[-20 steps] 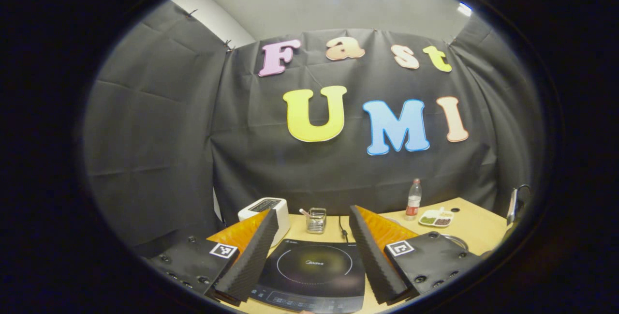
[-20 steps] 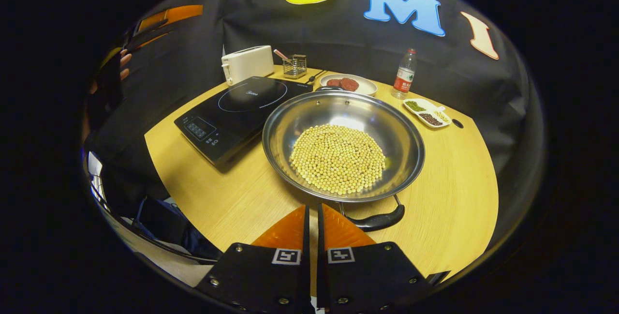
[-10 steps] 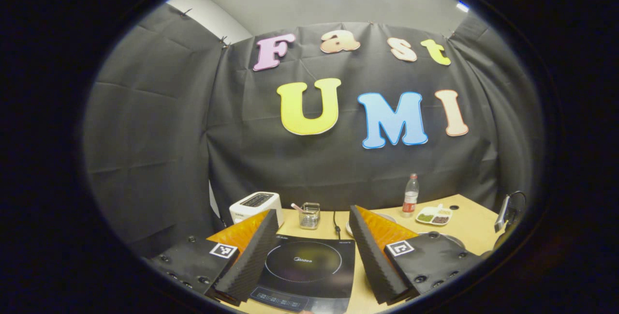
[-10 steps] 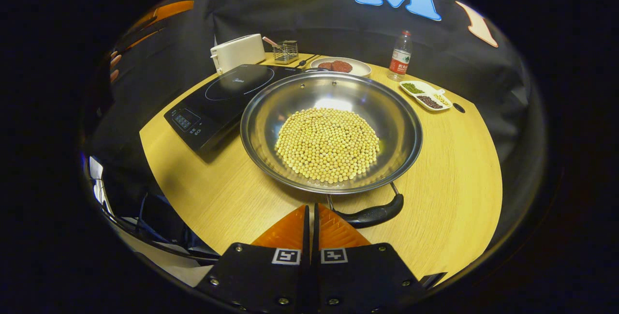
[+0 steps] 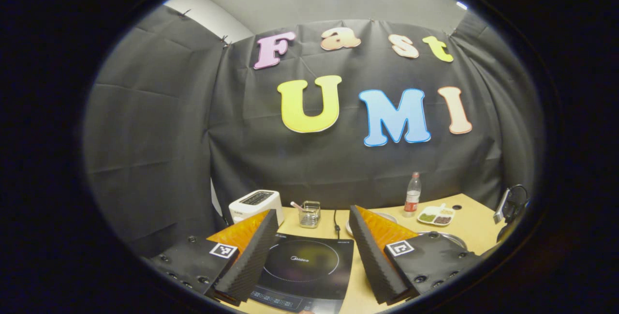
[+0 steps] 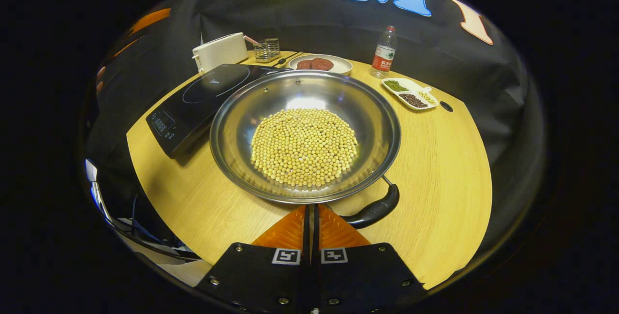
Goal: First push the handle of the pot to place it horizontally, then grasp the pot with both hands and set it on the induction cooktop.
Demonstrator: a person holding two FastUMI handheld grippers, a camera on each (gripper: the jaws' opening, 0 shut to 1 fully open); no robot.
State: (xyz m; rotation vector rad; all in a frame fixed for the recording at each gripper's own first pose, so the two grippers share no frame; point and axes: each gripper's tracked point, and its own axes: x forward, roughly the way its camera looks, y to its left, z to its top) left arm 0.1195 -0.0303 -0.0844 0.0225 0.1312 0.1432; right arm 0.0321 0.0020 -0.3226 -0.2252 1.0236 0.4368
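The pot [image 6: 304, 135], full of yellow beans [image 6: 303, 147], stands on the wooden bench [image 6: 445, 169] just beside the induction cooktop [image 6: 198, 98]. Its black handle [image 6: 375, 210] points toward the camera and a little to the right. The right gripper [image 6: 312, 217] is just before the pot's rim, jaws together, holding nothing. The left gripper [image 5: 312, 241] hangs above the cooktop, jaws wide apart. A toaster [image 6: 220, 52] stands behind the cooktop.

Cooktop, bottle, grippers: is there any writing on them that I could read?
Cooktop: small print at its centre and on its panel, too blurred to read.
Bottle: label too small to read.
Right gripper: black-and-white squares, patterns, not words.
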